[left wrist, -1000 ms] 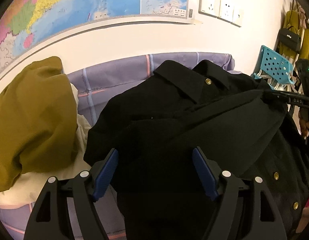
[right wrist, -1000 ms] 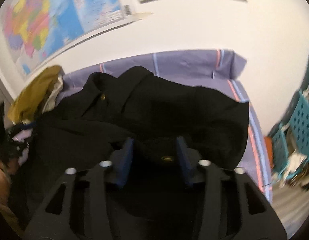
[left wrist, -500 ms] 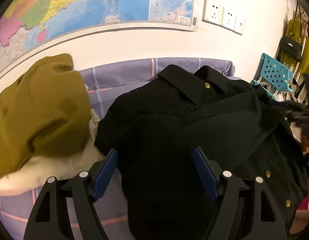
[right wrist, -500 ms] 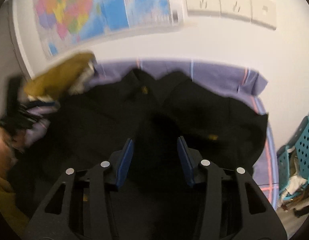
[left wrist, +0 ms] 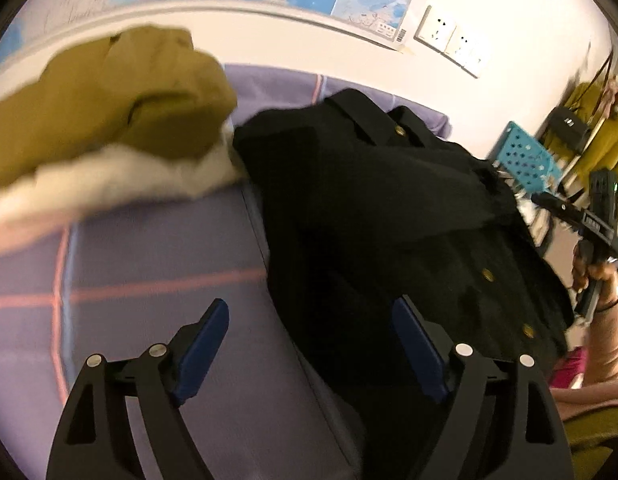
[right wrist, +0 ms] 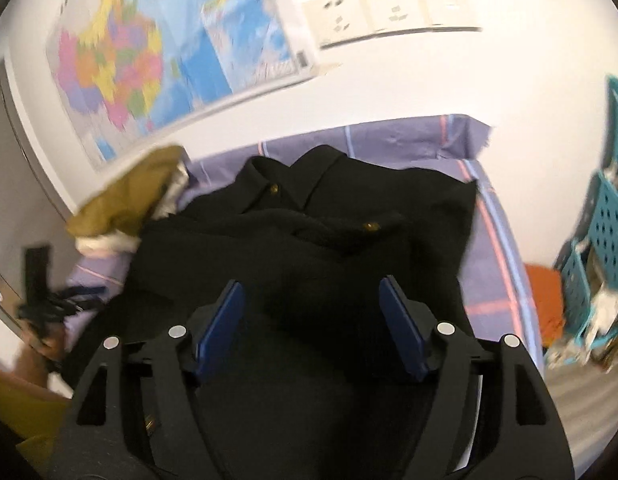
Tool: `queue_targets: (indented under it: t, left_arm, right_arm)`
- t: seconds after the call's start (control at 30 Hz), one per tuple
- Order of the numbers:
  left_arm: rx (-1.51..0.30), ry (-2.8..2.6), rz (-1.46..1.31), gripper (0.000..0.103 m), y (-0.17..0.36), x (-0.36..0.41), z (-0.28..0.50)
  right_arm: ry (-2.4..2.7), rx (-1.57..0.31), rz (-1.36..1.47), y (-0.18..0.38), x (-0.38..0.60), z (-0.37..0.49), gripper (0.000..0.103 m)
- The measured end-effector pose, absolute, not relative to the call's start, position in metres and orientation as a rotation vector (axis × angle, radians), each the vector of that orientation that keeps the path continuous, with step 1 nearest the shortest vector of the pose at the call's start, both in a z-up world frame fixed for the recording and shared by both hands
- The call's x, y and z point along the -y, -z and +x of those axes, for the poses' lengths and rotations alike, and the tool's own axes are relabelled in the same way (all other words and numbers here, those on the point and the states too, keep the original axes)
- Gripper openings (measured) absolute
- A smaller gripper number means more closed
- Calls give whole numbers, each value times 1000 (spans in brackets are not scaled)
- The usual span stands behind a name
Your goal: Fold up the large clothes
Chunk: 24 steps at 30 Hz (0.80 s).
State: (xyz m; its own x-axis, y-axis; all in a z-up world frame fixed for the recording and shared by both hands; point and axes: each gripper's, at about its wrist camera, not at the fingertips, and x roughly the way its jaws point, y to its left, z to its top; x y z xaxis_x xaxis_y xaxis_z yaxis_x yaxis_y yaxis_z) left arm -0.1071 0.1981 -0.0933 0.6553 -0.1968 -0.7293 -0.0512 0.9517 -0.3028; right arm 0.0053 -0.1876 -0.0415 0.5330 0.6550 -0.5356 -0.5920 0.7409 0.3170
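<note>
1. The left gripper [left wrist: 309, 344] with black arms and blue pads is pointing down over the purple checked bed cover [left wrist: 157, 264]. Its jaws are standing wide and have just been opening; only the left edge of the coat is lying between them, and the pads are not pressing on it.
2. The right gripper [right wrist: 311, 320] is tilting down over the middle of the coat. Its jaws have just been opening wide, and the cloth is lying loose between them.
3. In the left view, a hand [left wrist: 599, 276] is holding the right gripper past the coat's right edge.
4. The big black coat with gold buttons [right wrist: 309, 248] is lying flat on the bed cover. Its collar is pointing to the wall edge, and its long side is running from there toward the grippers.
5. A mustard yellow garment [left wrist: 101, 96] is sitting at the far left corner, just beside the coat.
</note>
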Motion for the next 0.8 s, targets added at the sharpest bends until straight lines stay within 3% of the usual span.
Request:
queue_targets:
  t: [0.17,0.27,0.5,0.8]
  left_arm:
    - [-884,149,-353,84,103,-185,-133]
    - [-883,215,-409,85,106,-180,-145]
    - [-903,354,-473,92,111,-163,-152]
    - [-902,427,-469,96,122,-133,-146]
  right_arm:
    - [-671,-723,187,57,245,-15,78]
    - [-654,-759,266,75,279,-23,88]
    - [-768,-873,371,122,296,-49,88]
    - [-880,-841,335,125,284,-64,90]
